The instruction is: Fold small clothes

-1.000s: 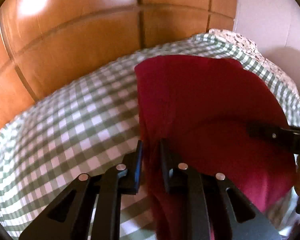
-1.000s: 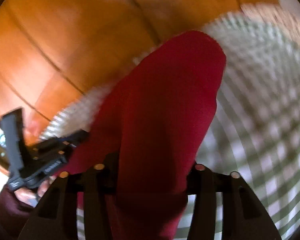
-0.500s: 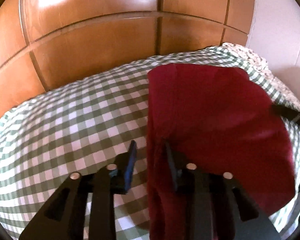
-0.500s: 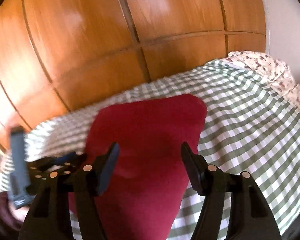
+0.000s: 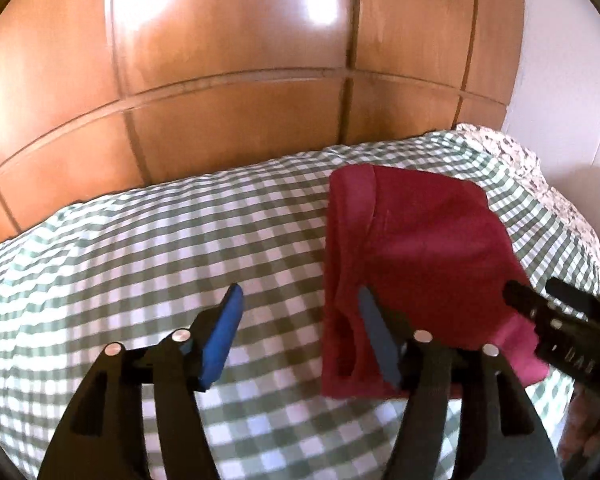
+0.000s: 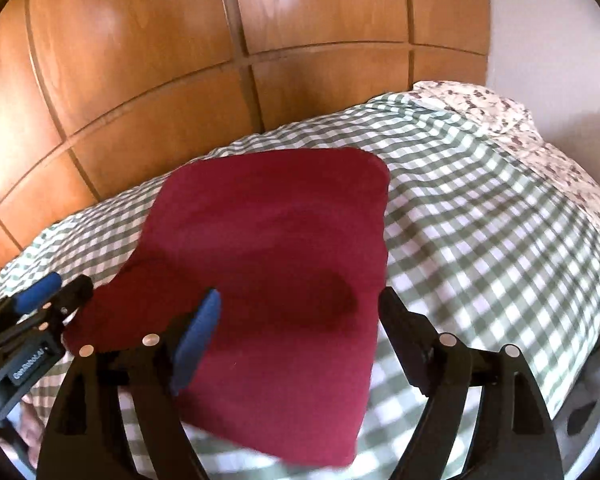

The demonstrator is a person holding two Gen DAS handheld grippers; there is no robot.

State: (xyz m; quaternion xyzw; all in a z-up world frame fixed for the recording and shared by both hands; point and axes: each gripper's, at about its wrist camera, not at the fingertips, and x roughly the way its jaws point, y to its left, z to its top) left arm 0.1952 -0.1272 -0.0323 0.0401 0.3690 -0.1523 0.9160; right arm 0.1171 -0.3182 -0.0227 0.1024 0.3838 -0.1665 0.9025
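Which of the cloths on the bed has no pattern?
The dark red garment, lying folded; the bedcover is green-and-white checked and the pillow is flowered.

the left wrist view sits low behind the left claw [image 5: 300,320], close over the bed [image 5: 140,248], facing the wooden panel wall [image 5: 240,80]. the right wrist view rides behind the right claw [image 6: 300,308], likewise near and facing the same wall [image 6: 140,80], from further right. both share the red garment [image 5: 420,248] [image 6: 268,248], the checked cover, the floral pillow [image 5: 540,184] [image 6: 500,116]. each view catches the other claw at its edge: the right one [image 5: 548,320] and the left one [image 6: 56,300].
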